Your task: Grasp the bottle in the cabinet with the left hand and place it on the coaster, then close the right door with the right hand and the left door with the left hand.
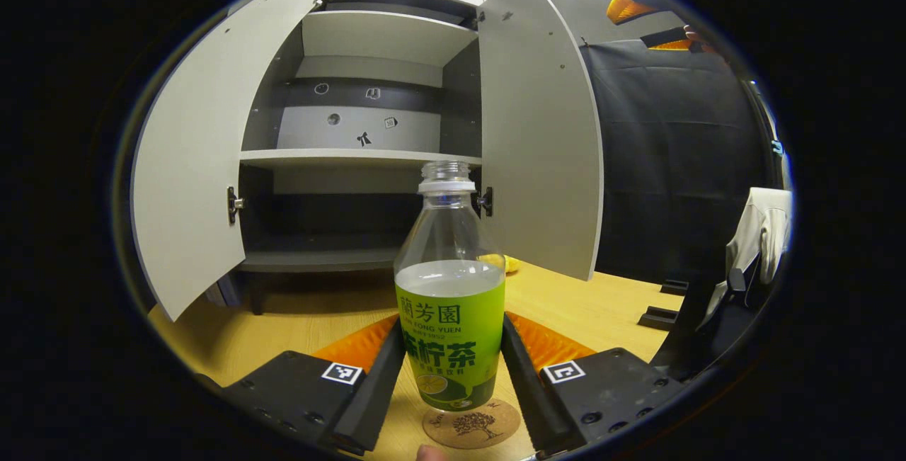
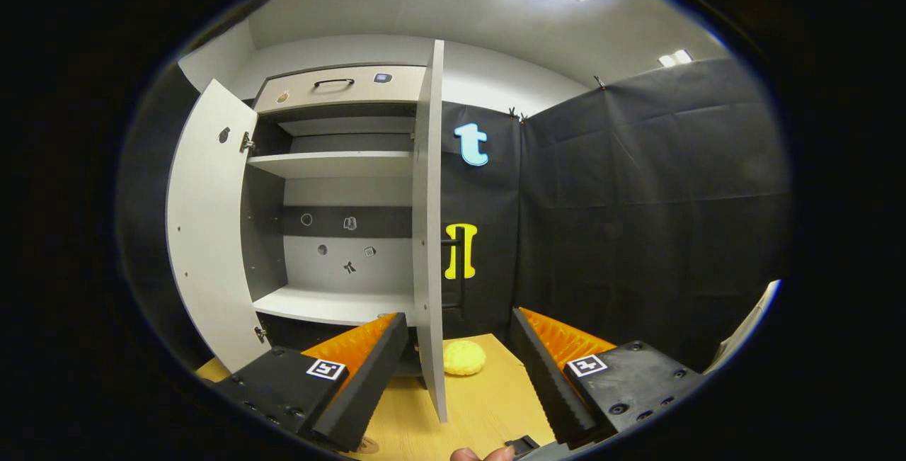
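The bottle [image 1: 450, 305] stands upright on the round cork coaster [image 1: 471, 424], on the wooden table [image 1: 580, 312] in front of the cabinet [image 1: 361, 135] and toward the table's near edge. The left gripper [image 1: 450, 383] has one finger on each side of the bottle, very close to the label; I cannot tell whether the fingers press on it or are just apart from it. So I judge that the placing step is at its end. Both doors are wide open.

In the right gripper view, the right gripper [image 2: 460, 369] is open and holds nothing. The edge of the right door [image 2: 429, 234] stands between its fingers but farther off, with a yellow sponge-like thing [image 2: 464, 357] on the table behind it.

Next, the left fingers should spread and draw straight back without tipping the bottle. Then the right gripper must push the right door shut.
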